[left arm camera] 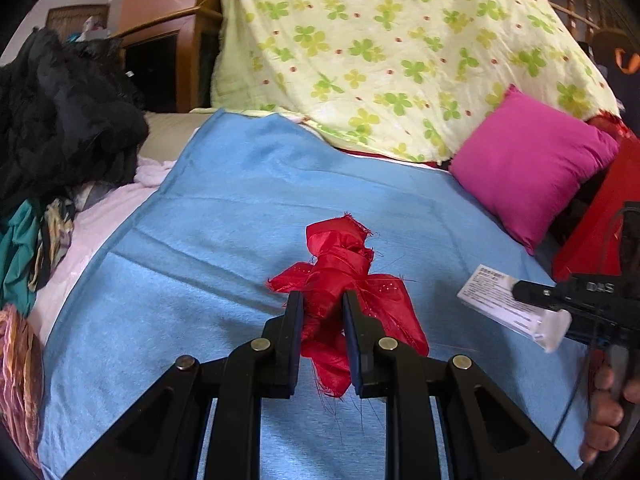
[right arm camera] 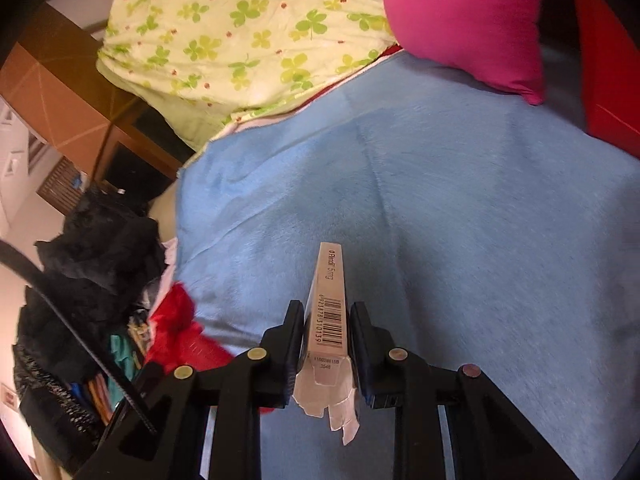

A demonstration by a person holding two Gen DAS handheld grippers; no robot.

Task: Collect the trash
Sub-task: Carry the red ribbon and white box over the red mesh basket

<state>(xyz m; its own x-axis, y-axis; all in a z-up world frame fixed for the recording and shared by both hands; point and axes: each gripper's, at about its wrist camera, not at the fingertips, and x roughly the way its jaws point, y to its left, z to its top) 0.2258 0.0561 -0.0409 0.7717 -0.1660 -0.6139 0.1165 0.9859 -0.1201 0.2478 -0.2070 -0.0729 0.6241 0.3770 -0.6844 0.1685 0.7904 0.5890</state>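
Note:
A crumpled red fabric scrap (left arm camera: pixel 344 280) with frayed edges sits between the fingers of my left gripper (left arm camera: pixel 322 300), which is shut on it just above the blue blanket (left arm camera: pixel 240 208). The scrap also shows in the right wrist view (right arm camera: pixel 176 328) at the lower left. My right gripper (right arm camera: pixel 326 312) is shut on a small white medicine box (right arm camera: pixel 330 304) with a barcode and an open torn flap, held over the blanket (right arm camera: pixel 460 220). In the left wrist view the box (left arm camera: pixel 500 300) and right gripper (left arm camera: pixel 520 292) are at the right.
A magenta pillow (left arm camera: pixel 532 164) lies at the back right beside a red object (left arm camera: pixel 600 232). A clover-print quilt (left arm camera: pixel 380 48) is piled at the back. Dark clothes (left arm camera: pixel 60 120) are heaped at the left. A wooden cabinet (left arm camera: pixel 160 40) stands behind.

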